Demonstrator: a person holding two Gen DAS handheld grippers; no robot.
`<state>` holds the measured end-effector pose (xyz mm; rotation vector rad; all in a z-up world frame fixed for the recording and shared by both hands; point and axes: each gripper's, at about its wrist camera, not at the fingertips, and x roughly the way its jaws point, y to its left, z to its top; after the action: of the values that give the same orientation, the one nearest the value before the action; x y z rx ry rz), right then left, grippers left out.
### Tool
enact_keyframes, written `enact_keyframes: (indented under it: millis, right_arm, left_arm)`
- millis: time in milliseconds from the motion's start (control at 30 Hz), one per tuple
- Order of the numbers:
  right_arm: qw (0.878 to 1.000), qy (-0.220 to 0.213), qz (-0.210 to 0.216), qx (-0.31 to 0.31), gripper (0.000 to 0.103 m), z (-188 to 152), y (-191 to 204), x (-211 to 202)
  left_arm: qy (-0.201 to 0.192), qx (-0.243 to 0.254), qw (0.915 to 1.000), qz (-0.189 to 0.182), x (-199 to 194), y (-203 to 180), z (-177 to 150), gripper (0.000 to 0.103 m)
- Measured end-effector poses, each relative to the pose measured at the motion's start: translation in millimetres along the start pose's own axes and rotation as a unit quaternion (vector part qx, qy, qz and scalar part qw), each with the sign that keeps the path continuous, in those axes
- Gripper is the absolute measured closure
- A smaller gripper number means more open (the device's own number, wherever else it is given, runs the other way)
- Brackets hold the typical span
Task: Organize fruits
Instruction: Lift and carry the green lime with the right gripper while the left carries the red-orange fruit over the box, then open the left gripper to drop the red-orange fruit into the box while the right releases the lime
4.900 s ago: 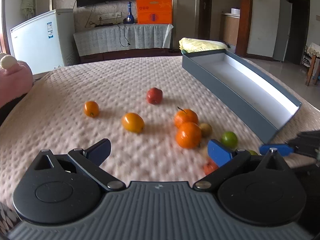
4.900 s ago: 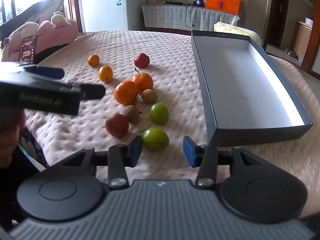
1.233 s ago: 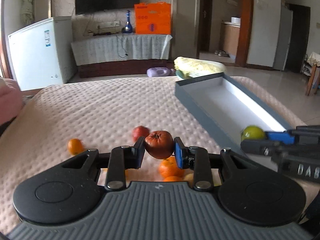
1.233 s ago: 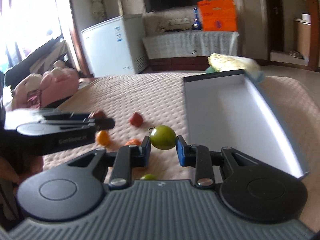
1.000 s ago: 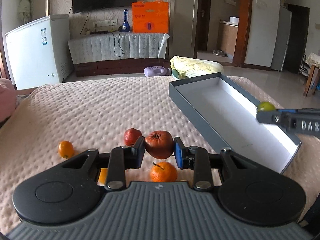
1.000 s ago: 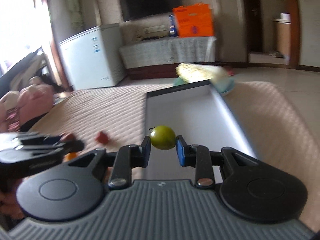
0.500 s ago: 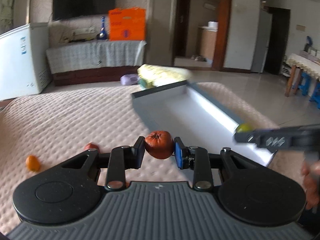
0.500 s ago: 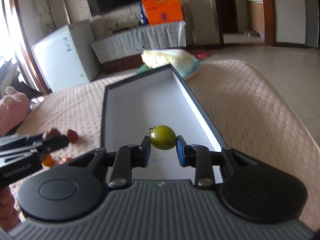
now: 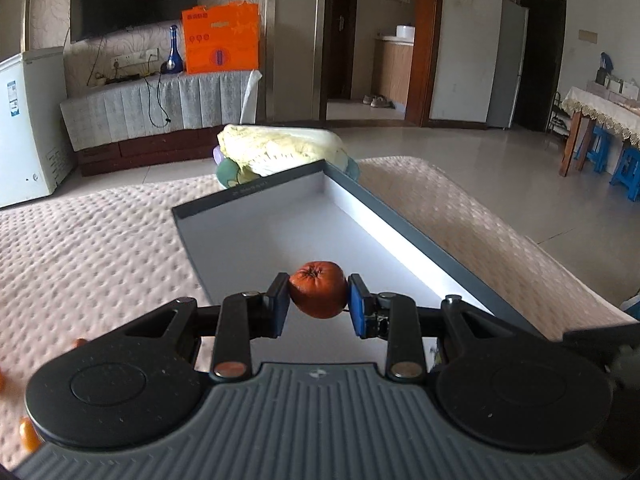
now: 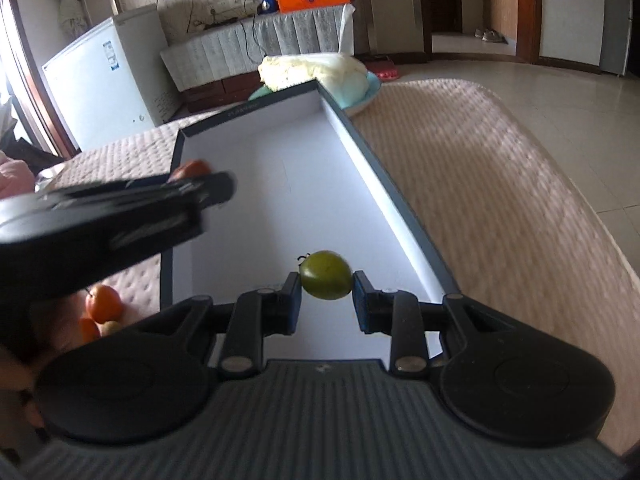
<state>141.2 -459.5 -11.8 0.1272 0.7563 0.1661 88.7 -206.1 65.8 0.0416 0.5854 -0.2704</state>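
Observation:
My left gripper (image 9: 318, 307) is shut on a dark red-orange fruit (image 9: 318, 289) and hangs over the near end of the long grey box (image 9: 404, 227) with its white floor. In the right wrist view my right gripper (image 10: 326, 297) is shut on a green fruit (image 10: 326, 275), also above the box's white floor (image 10: 280, 184) near its right wall. The left gripper (image 10: 208, 190) crosses that view from the left as a blurred black bar, with the red-orange fruit (image 10: 192, 168) at its tip. The box holds no fruit.
Orange fruits (image 10: 103, 303) and a small brownish one (image 10: 110, 326) lie on the pink quilted cover (image 9: 92, 248) left of the box. A cabbage on a bowl (image 9: 280, 150) sits past the box's far end. The cover's right edge (image 9: 560, 256) drops to the floor.
Both grippers have carried their fruits from the pile on the cover over to the box. The left one swung right until the box filled its view. The right one sank a little.

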Motion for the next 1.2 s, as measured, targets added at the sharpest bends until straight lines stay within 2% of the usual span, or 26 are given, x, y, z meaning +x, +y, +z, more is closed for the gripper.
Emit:
enact_keyframes:
  millis: [233, 267, 300, 367, 400, 667, 800, 1100, 1200]
  right_arm:
    - [1.000, 0.002, 0.006, -0.008, 0.072, 0.6, 7.4, 3.3]
    - [1.000, 0.003, 0.006, -0.009, 0.072, 0.2, 8.4, 3.6]
    - [1.000, 0.003, 0.007, -0.011, 0.072, 0.2, 9.1, 4.1]
    - [1.000, 0.005, 0.005, -0.012, 0.072, 0.6, 9.8, 5.4]
    - [1.000, 0.005, 0.005, -0.011, 0.072, 0.4, 9.6, 5.7]
    - [1.000, 0.000, -0.005, -0.001, 0.072, 1.2, 10.5, 9.3]
    - [1.000, -0.009, -0.003, 0.008, 0.072, 2.8, 9.1, 9.1]
    - [0.999, -0.033, -0.013, 0.033, 0.071, 8.0, 10.8, 9.6]
    - [0.998, -0.043, -0.022, 0.036, 0.058, 9.1, 15.1, 9.4]
  left_arm:
    - [0.026, -0.011, 0.9995, -0.012, 34.2, 1.9, -2.5, 0.064]
    - [0.025, -0.012, 0.9995, -0.015, 34.8, 2.4, -2.5, 0.056]
    - [0.019, -0.013, 0.9996, -0.016, 34.4, 3.1, -2.3, 0.042]
    - [0.000, -0.017, 0.9998, -0.014, 28.3, 3.4, -1.5, 0.030]
    - [-0.012, -0.016, 0.9996, -0.020, 24.4, 3.8, -1.3, 0.028]
    - [-0.028, -0.011, 0.9994, -0.018, -18.3, 11.2, -6.5, 0.028]
    - [-0.036, -0.015, 0.9993, 0.000, -53.8, 29.2, -16.9, 0.028]
    - [-0.007, -0.030, 0.9991, 0.030, -112.6, 61.8, -57.4, 0.028]
    - [0.011, -0.035, 0.9982, 0.048, -123.5, 70.5, -71.6, 0.028]
